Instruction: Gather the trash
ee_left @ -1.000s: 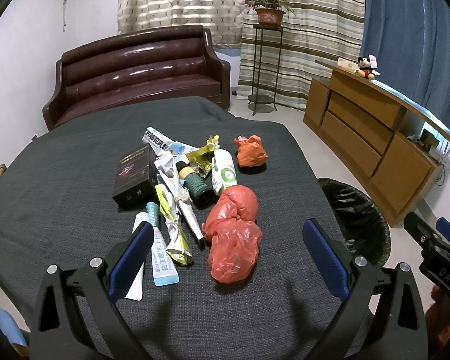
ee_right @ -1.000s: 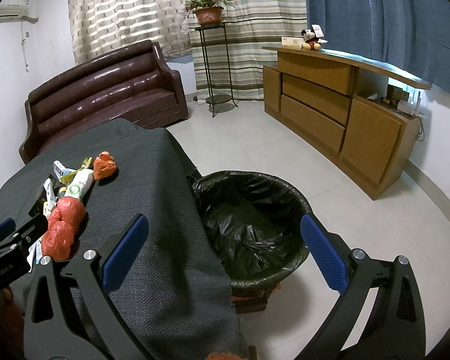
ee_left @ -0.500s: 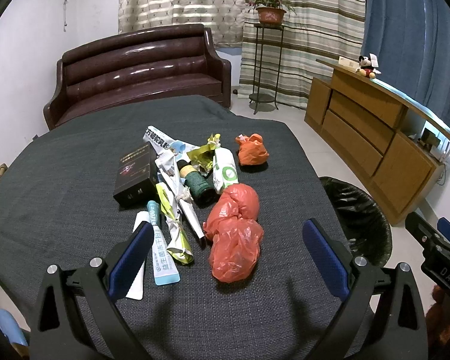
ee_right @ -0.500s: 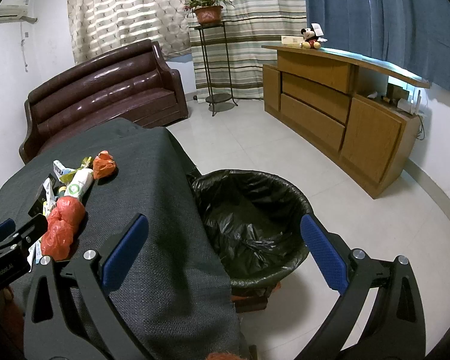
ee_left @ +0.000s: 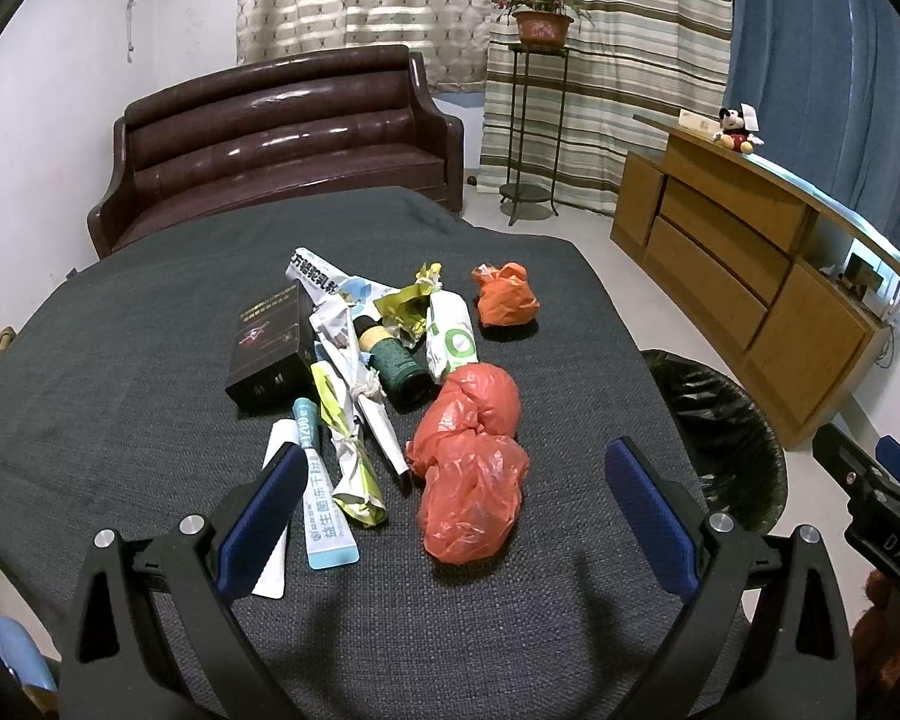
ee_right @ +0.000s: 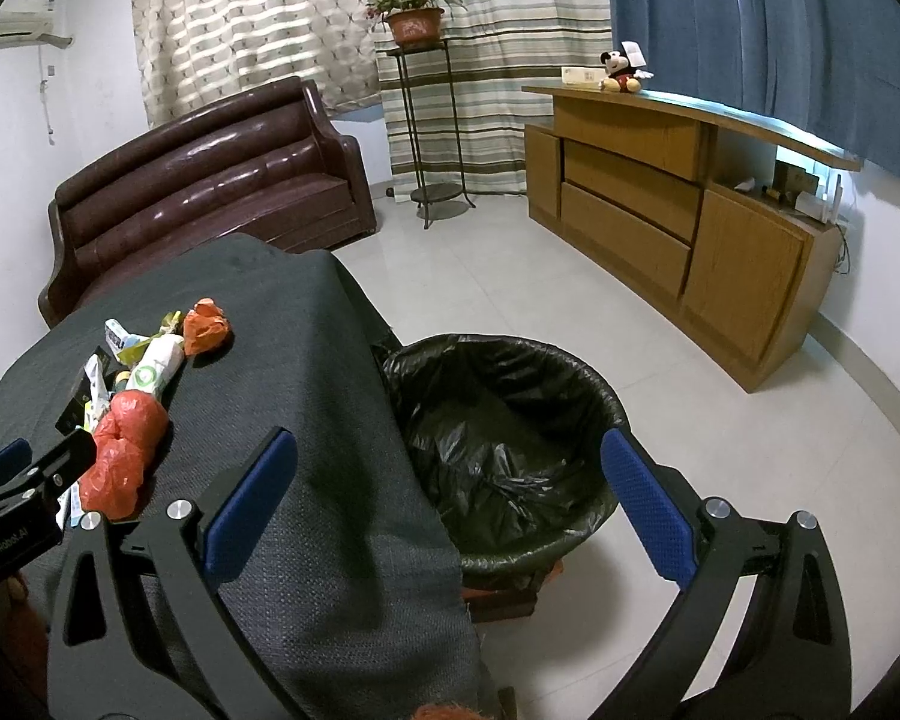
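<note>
So the left gripper (ee_left: 456,507) is spread wide with nothing in it, hovering low over the near edge of the table (ee_left: 120,360) (dark grey cloth on top). Right between its blue fingers, just ahead of the tips, sits the big crumpled red plastic bag (ee_left: 471,468). To the left of that is the rest of the trash pile: a light blue tube (ee_left: 321,504), twisted wrappers (ee_left: 354,420), a dark green bottle (ee_left: 396,360), a black box (ee_left: 270,345) and a white-green packet (ee_left: 450,336). A smaller orange bag (ee_left: 504,303) lies further back, apart from the pile.

The right gripper (ee_right: 450,507) is also wide open and empty, off the table's right edge. The black-lined trash bin (ee_right: 504,444) sits on the floor right ahead of it, mostly between the fingers. A brown sofa (ee_right: 210,180) and wooden cabinet (ee_right: 660,210) are behind.
</note>
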A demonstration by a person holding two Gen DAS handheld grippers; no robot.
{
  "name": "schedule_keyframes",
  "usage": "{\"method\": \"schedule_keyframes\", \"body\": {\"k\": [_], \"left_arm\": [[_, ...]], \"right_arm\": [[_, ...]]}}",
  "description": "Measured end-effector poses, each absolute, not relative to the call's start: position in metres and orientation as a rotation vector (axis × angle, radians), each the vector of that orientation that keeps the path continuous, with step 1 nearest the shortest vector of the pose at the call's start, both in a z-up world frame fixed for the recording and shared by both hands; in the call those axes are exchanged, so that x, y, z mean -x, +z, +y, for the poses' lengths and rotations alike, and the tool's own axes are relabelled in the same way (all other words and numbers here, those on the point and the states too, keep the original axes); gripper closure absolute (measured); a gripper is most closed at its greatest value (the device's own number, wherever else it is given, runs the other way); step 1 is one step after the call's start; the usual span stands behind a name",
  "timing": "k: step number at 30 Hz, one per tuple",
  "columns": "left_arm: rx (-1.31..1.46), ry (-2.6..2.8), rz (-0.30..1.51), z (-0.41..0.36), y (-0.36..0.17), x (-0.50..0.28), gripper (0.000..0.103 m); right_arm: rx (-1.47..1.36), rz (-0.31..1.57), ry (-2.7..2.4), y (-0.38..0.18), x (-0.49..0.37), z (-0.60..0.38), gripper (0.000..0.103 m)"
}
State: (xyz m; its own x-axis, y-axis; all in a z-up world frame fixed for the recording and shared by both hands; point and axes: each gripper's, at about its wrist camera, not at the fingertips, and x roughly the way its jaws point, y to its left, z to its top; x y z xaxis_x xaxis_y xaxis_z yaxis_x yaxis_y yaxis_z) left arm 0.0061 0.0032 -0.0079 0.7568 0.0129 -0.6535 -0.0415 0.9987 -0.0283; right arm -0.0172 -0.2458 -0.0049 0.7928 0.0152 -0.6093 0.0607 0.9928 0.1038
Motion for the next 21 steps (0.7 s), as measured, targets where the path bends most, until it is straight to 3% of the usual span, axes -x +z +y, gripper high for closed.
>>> {"method": "schedule_keyframes", "body": {"k": [21], "left_arm": [[0.043, 0.033, 0.72, 0.01, -0.02, -0.003, 0.006]], "right_arm": [[-0.126, 0.666, -0.02, -0.008, 0.017, -0.247, 0.004]]}}
